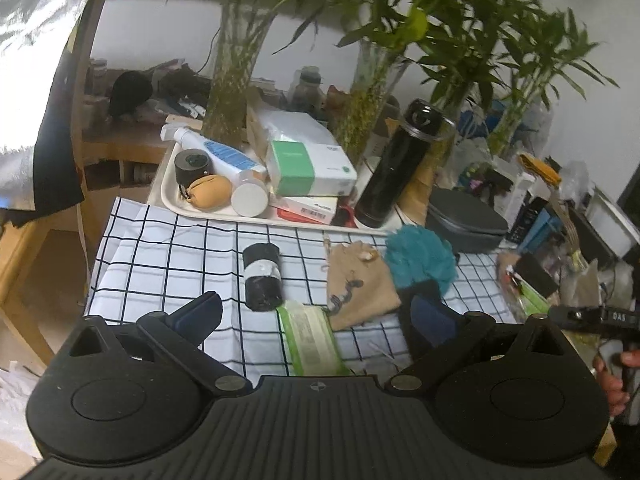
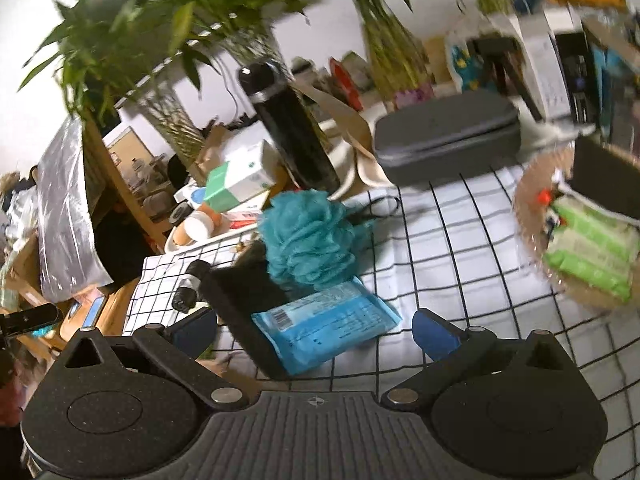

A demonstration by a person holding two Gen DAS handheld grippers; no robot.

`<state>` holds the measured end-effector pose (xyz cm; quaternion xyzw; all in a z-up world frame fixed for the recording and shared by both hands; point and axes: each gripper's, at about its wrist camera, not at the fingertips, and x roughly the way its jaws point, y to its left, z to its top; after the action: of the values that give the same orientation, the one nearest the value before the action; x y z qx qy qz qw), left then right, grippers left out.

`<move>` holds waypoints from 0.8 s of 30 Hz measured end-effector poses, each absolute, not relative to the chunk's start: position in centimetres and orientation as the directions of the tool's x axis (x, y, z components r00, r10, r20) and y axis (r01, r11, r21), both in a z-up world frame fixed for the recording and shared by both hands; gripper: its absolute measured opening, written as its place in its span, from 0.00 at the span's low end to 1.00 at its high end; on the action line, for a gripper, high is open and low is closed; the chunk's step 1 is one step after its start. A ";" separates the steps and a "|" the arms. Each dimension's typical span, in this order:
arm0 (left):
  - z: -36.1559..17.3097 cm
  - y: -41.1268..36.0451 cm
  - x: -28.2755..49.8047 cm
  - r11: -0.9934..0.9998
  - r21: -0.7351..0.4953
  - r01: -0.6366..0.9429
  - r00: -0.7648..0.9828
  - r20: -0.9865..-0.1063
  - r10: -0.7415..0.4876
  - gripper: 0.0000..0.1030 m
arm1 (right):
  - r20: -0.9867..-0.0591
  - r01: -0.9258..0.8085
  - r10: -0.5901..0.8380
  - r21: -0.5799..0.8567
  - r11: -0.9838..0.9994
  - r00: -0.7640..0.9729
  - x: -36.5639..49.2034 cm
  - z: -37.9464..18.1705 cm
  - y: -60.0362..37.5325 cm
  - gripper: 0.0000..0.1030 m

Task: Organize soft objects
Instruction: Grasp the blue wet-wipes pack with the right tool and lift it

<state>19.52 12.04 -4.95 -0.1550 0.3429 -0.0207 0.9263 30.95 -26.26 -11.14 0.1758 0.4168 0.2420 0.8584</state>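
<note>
My left gripper (image 1: 316,312) is open above the checked cloth (image 1: 168,256). A green wipes pack (image 1: 312,340) lies between its fingers, untouched. Beyond the pack are a tan pouch (image 1: 360,288), a teal bath loofah (image 1: 420,260) and a black roll (image 1: 262,276). My right gripper (image 2: 312,324) is also open, low over a blue wipes pack (image 2: 324,328) that rests on the cloth (image 2: 440,248). A flat black item (image 2: 240,300) lies against the pack's left side, and the loofah (image 2: 312,236) sits just behind it. A woven basket (image 2: 532,216) at the right holds green wipes packs (image 2: 588,248).
A white tray (image 1: 168,196) of bottles and boxes sits behind the cloth. A tall black flask (image 1: 396,160), a grey zip case (image 1: 464,216) and glass vases of bamboo (image 1: 232,92) crowd the back. A hand (image 1: 612,376) shows at the right edge. The table drops off at the left.
</note>
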 end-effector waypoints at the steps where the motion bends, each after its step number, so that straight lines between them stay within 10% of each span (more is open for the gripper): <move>1: -5.3 12.5 19.9 0.947 -0.312 -0.077 0.766 -0.627 -0.145 1.00 | -0.631 -0.262 0.568 0.515 0.816 0.528 31.3 -11.5 -26.4 1.00; 24: -13.1 15.6 25.1 0.935 -0.322 -0.148 0.788 -0.609 -0.085 1.00 | -0.541 0.189 0.808 0.840 0.509 0.233 37.5 -24.5 -25.5 0.82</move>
<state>25.11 15.57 -13.05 -0.1795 0.3249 0.0170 0.9284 37.54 -25.51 -24.48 0.4354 0.5722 0.2370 0.6534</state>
